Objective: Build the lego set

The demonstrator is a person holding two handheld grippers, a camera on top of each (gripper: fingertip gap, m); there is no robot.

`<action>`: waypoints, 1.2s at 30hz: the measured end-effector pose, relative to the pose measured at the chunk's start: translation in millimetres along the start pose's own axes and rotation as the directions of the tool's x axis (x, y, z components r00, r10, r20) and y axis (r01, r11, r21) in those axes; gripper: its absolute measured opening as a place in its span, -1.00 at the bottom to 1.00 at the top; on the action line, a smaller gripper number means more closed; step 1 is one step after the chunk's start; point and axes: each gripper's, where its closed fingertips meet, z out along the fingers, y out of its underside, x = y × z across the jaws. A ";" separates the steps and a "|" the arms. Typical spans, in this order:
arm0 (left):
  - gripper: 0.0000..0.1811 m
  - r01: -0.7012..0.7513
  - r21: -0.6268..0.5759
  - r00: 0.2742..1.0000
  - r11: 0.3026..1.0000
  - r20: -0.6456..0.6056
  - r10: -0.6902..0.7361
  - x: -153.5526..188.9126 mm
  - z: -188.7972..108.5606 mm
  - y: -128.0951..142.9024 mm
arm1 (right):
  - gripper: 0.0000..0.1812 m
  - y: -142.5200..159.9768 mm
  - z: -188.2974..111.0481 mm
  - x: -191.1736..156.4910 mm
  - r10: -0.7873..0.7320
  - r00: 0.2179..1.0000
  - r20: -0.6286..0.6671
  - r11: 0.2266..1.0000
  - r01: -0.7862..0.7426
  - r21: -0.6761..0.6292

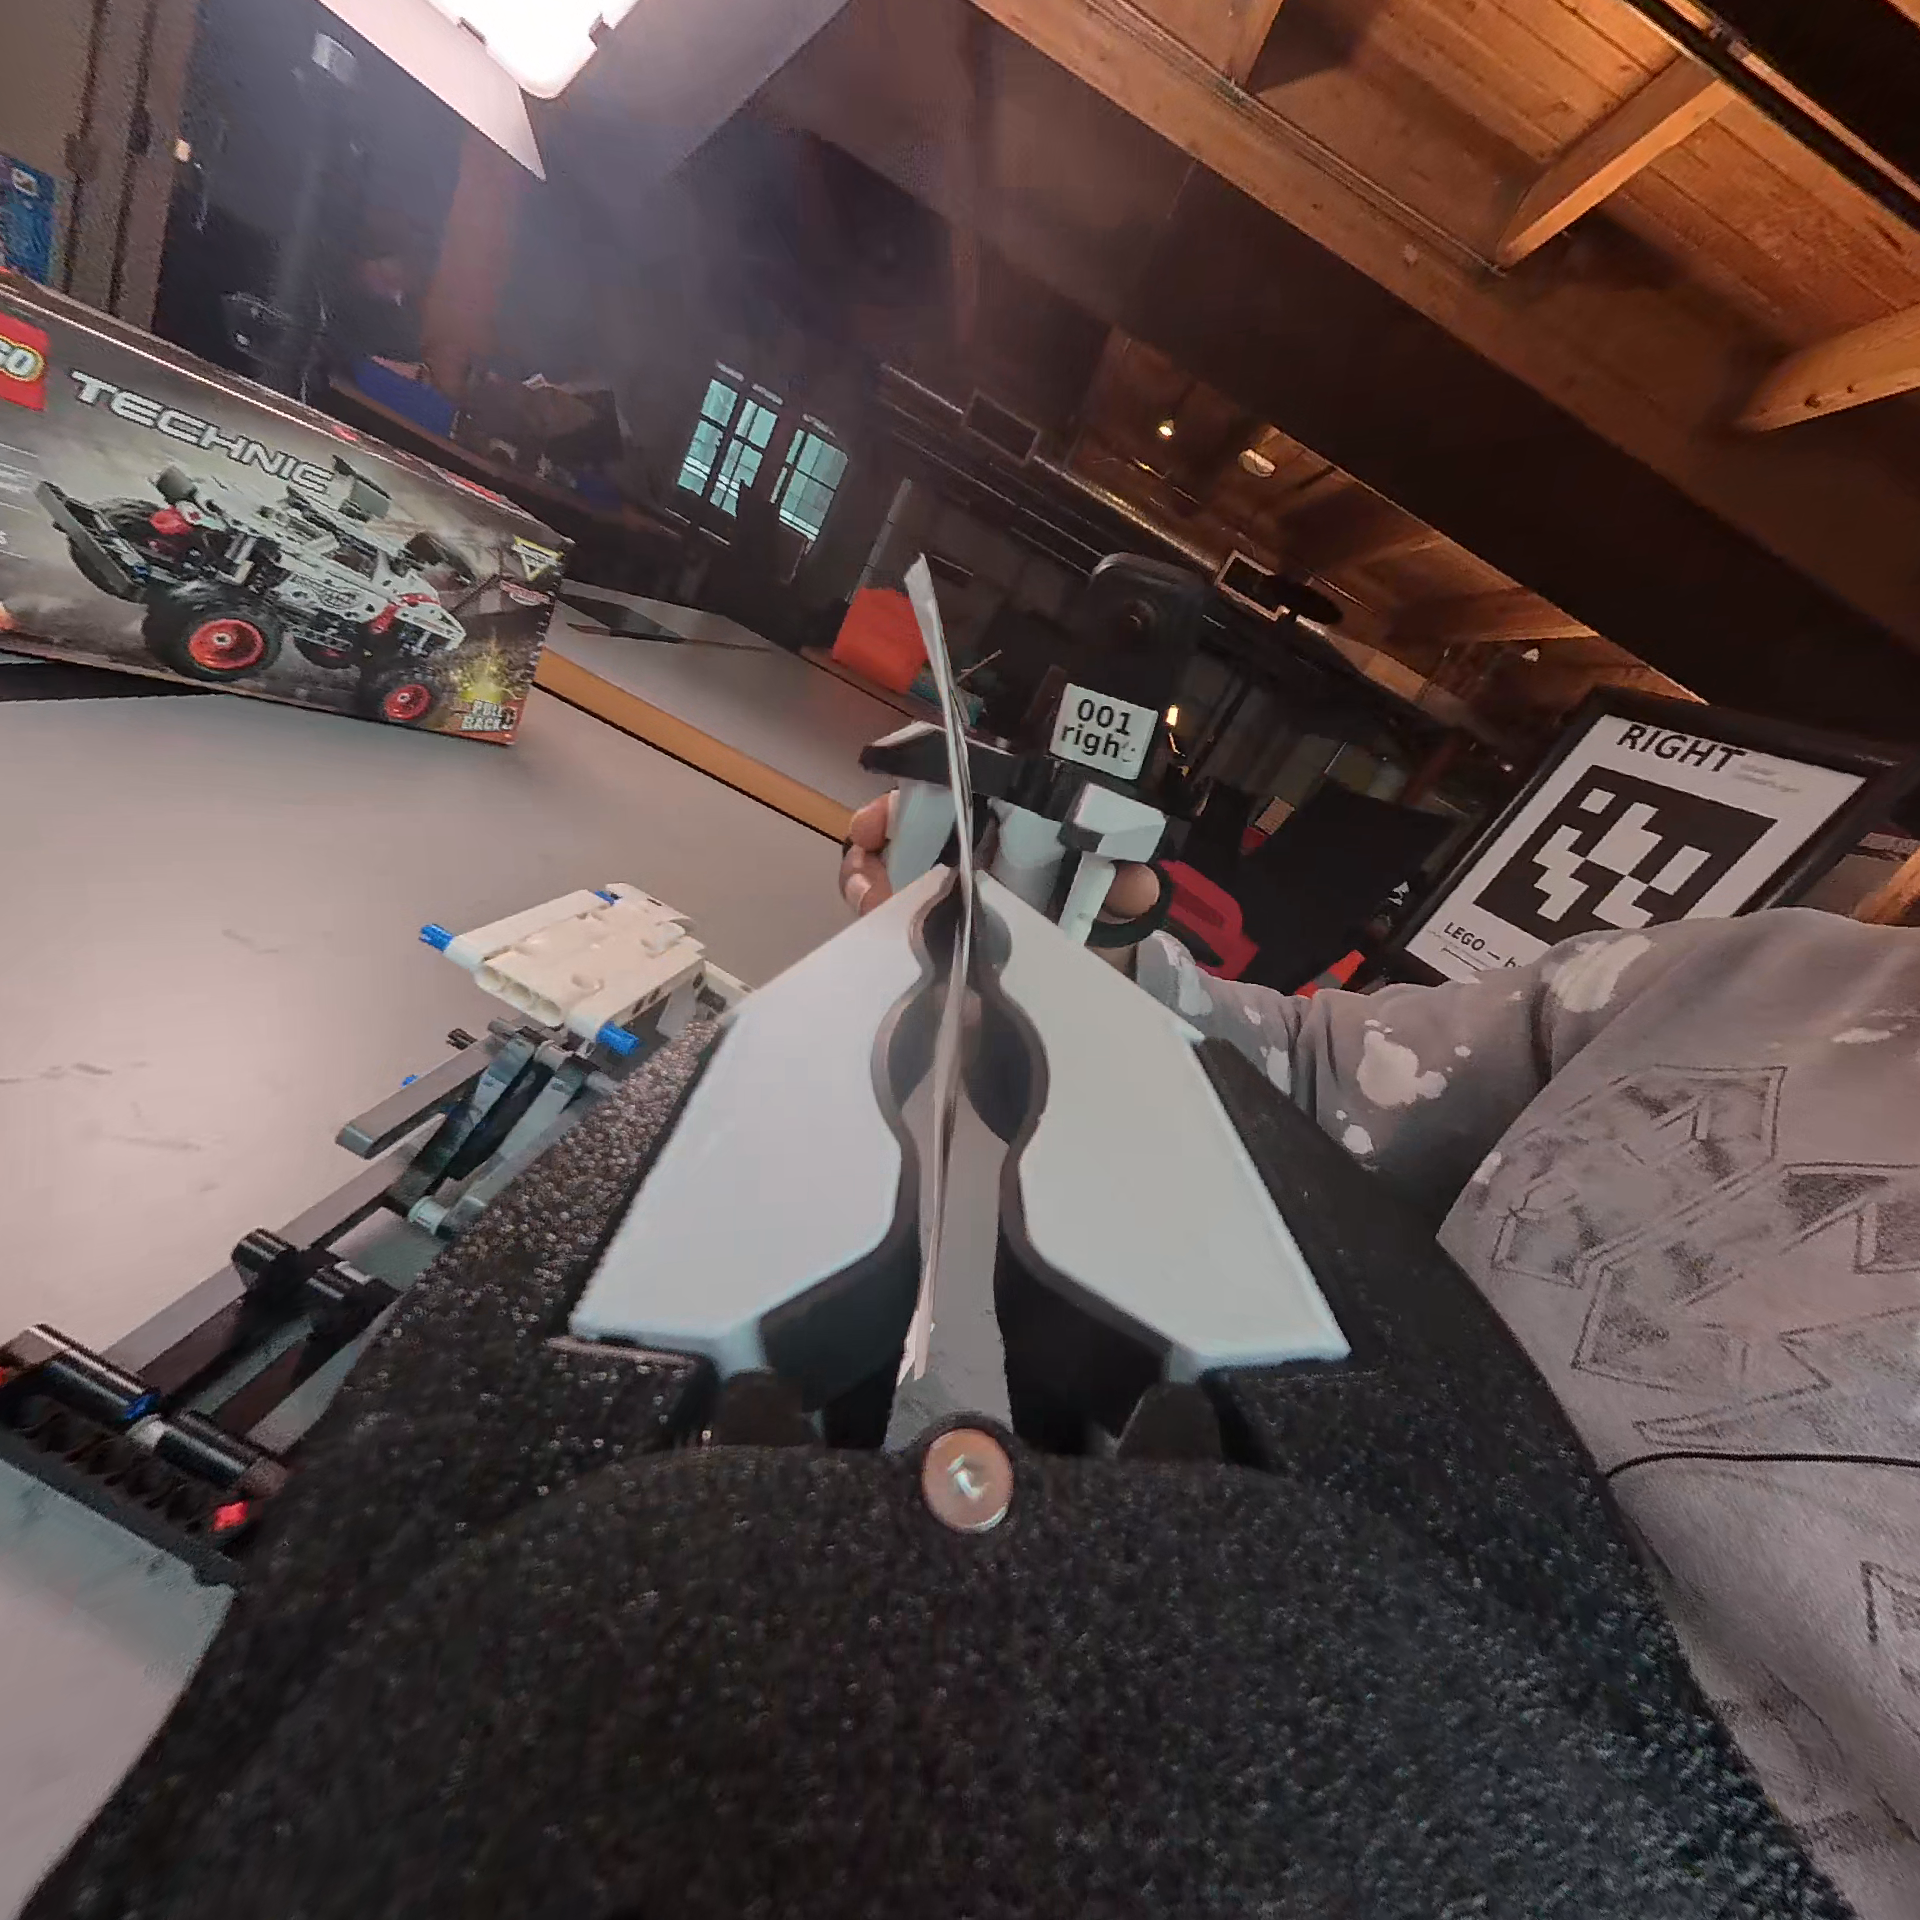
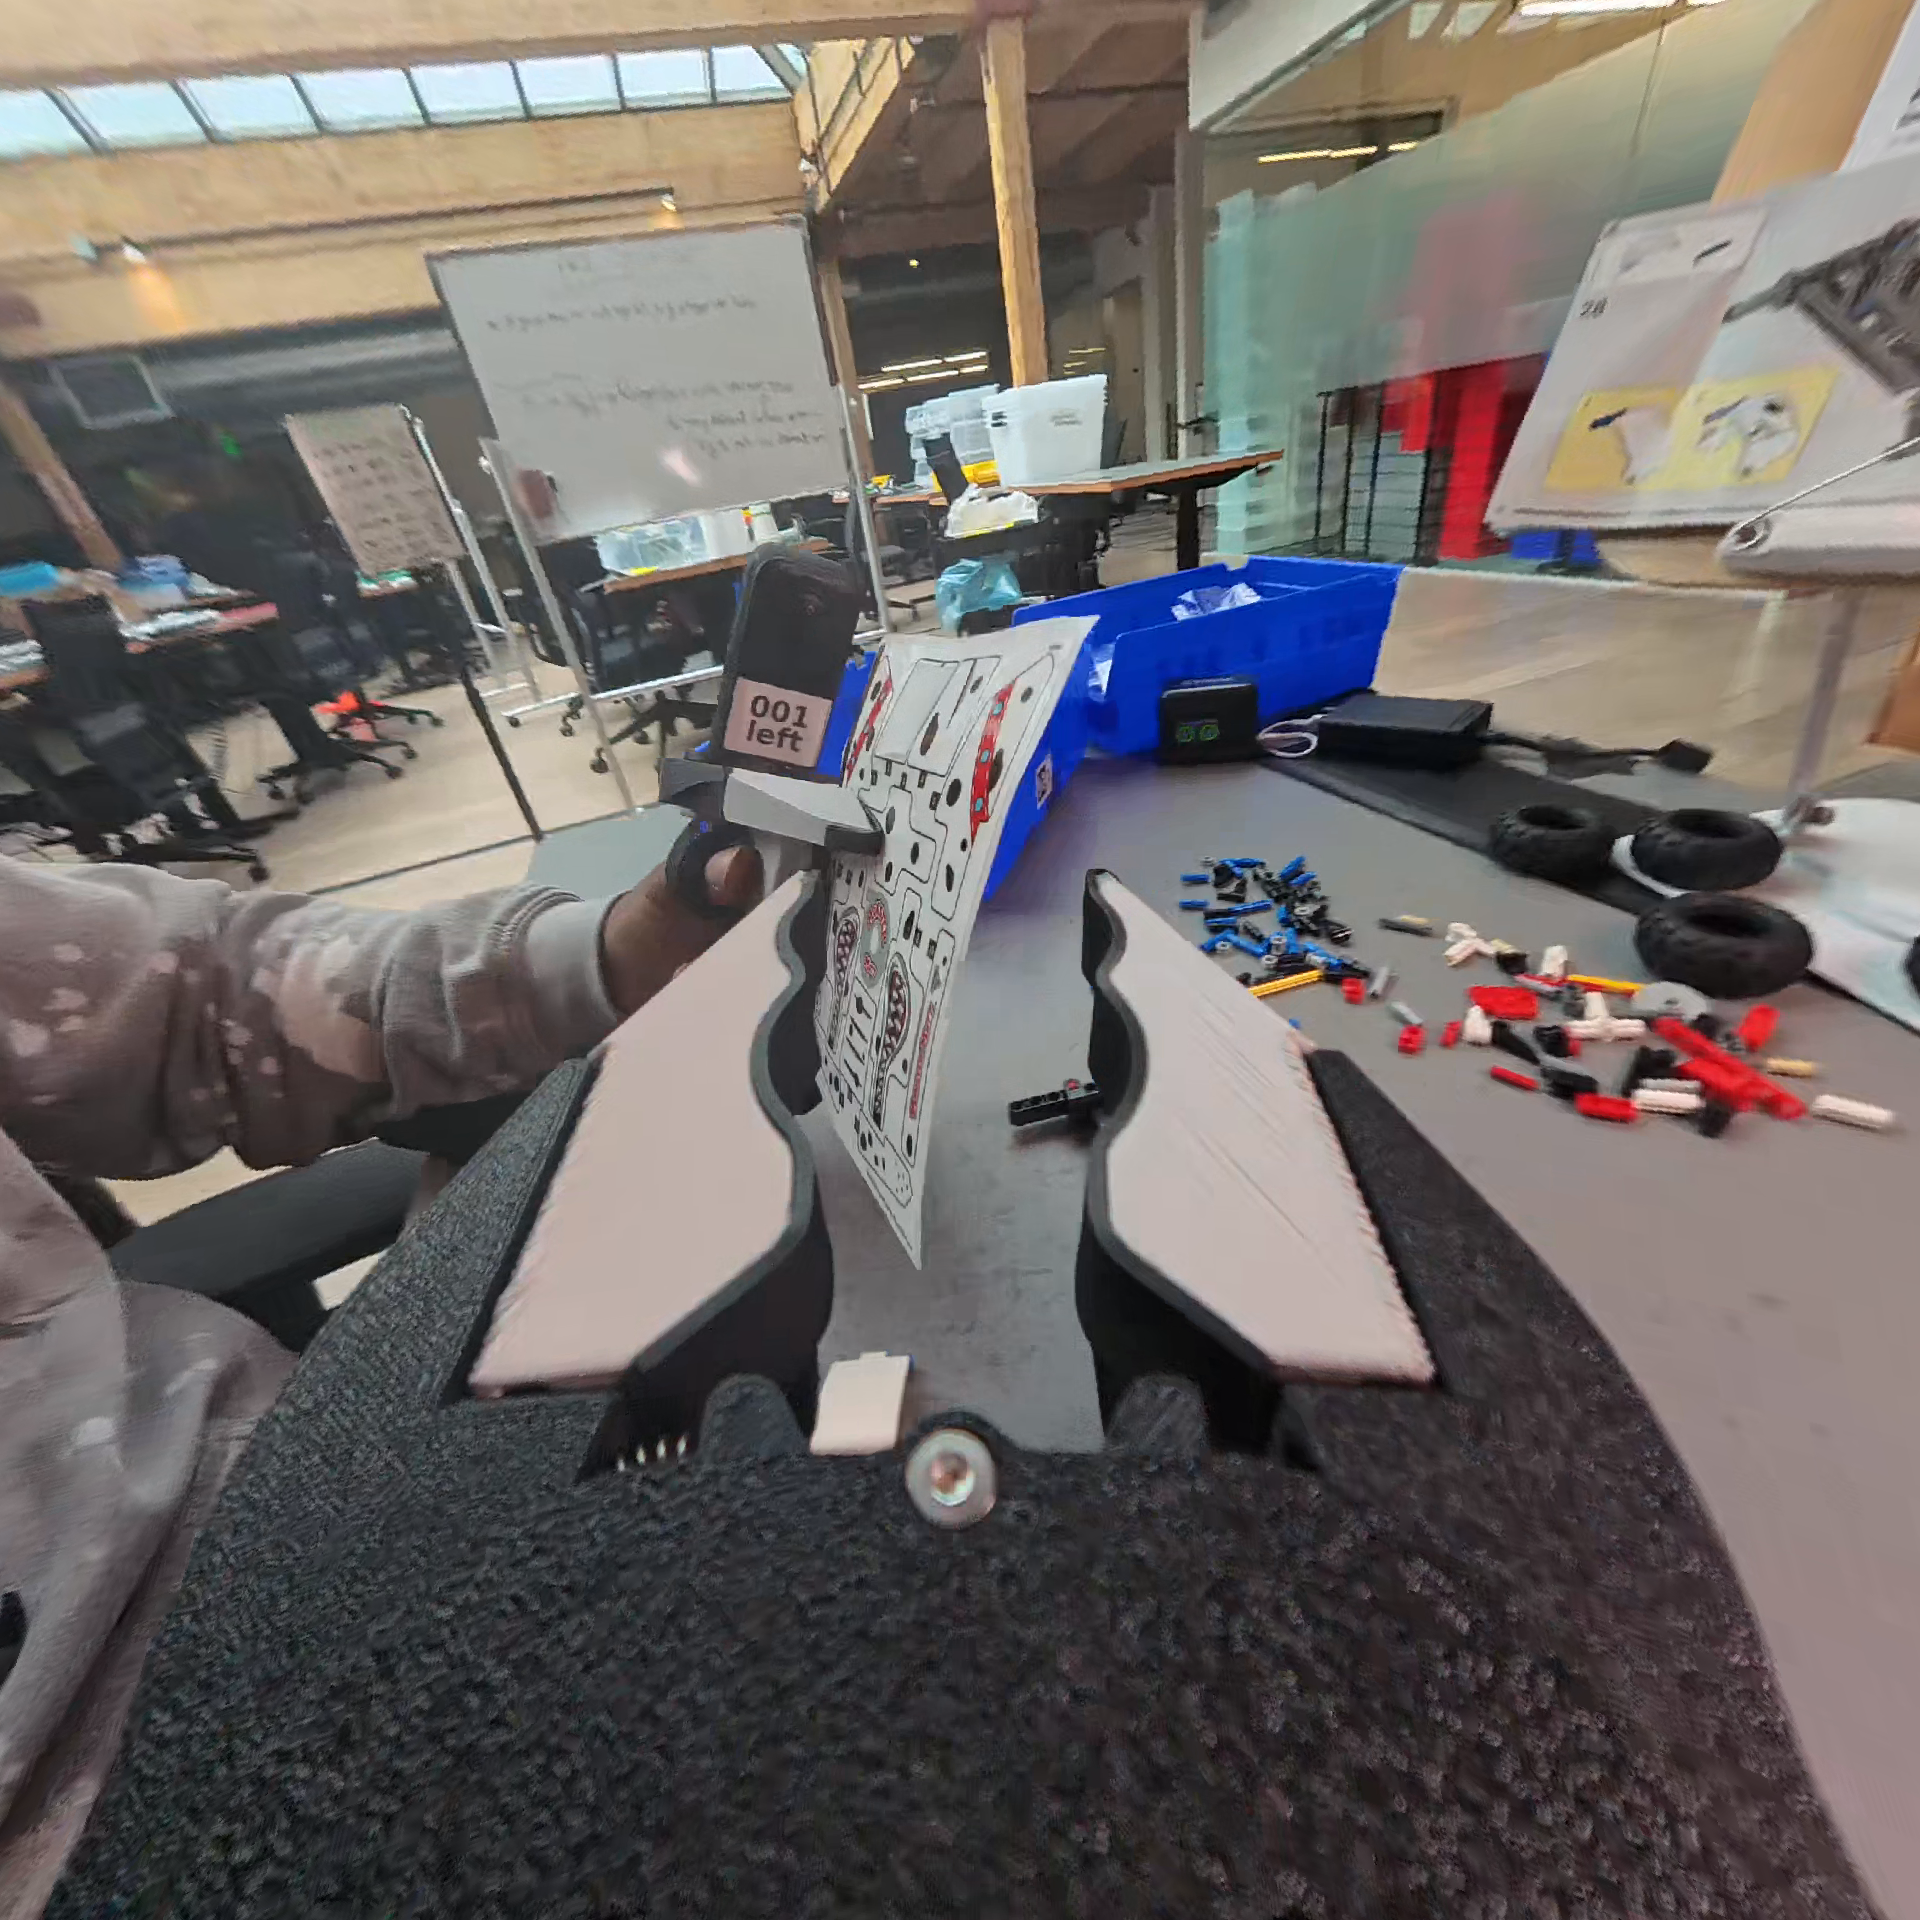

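Left wrist view: the left gripper [image 1: 961, 935] is clamped on the sticker sheet [image 1: 948, 790], seen edge-on and running up toward twelve o'clock; the half-built chassis [image 1: 499, 1049] lies on the table [image 1: 208, 935] at nine o'clock. Right wrist view: the right gripper [image 2: 945, 914] stands wide apart, holding nothing. The sheet hangs face-on between its fingers, nearer the eleven o'clock finger, long axis upright. I judge the right gripper best placed to peel. Loose parts [image 2: 1558, 1018] lie at two o'clock
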 end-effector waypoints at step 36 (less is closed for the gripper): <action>-1.00 -0.117 -0.337 0.992 0.934 -0.002 0.123 17.2 15.3 63.8 | -0.65 71.5 11.8 -33.2 -0.722 0.669 0.174 0.600 0.731 -0.325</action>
